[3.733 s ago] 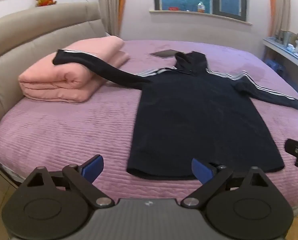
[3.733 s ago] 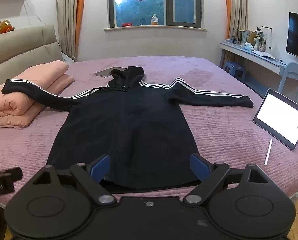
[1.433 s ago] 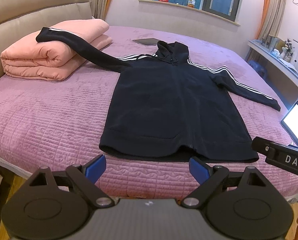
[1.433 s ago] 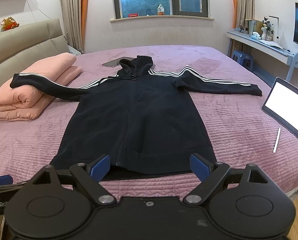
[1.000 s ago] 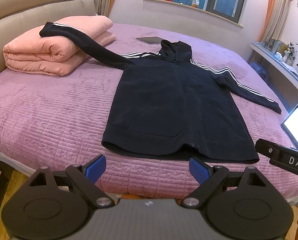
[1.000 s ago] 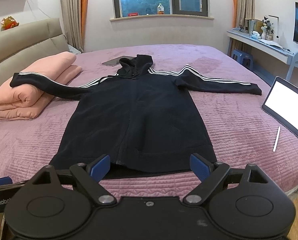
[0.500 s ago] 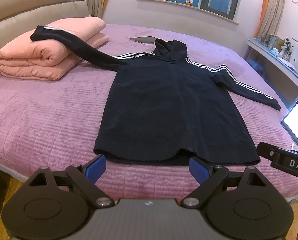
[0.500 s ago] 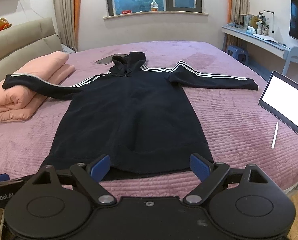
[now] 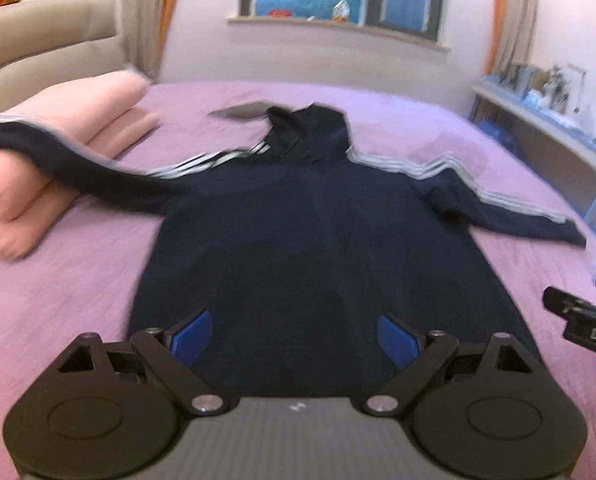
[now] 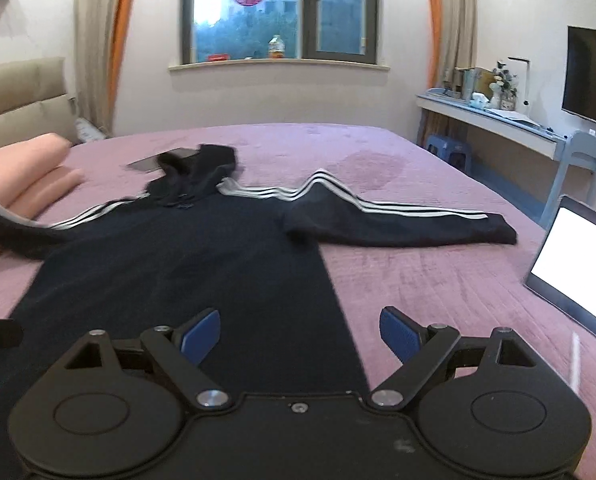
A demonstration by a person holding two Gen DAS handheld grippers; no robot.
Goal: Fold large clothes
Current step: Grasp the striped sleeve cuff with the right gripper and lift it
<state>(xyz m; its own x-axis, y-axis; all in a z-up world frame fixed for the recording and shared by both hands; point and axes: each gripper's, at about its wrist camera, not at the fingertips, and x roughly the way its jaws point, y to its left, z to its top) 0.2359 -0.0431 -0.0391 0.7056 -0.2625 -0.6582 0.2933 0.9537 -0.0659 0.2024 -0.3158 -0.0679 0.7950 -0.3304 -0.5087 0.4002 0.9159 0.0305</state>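
Our left hand-held gripper [image 9: 293,332] and right hand-held gripper [image 10: 300,330] both hang spread wide, pinching nothing, low over the hem end of the navy striped hoodie [image 9: 318,240], which lies flat ahead on the purple bed [image 10: 438,280], its left sleeve draped over a folded pink quilt [image 9: 57,152].

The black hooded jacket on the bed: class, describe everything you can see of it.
The black hooded jacket lies flat on the purple bedspread, hood toward the window and hem toward the cameras. It looks like soft fleece, with three white stripes along each sleeve. One sleeve lies straight on the bedspread toward the tablet; the other drapes up onto the folded pink quilt. Both grippers are open above its hem.
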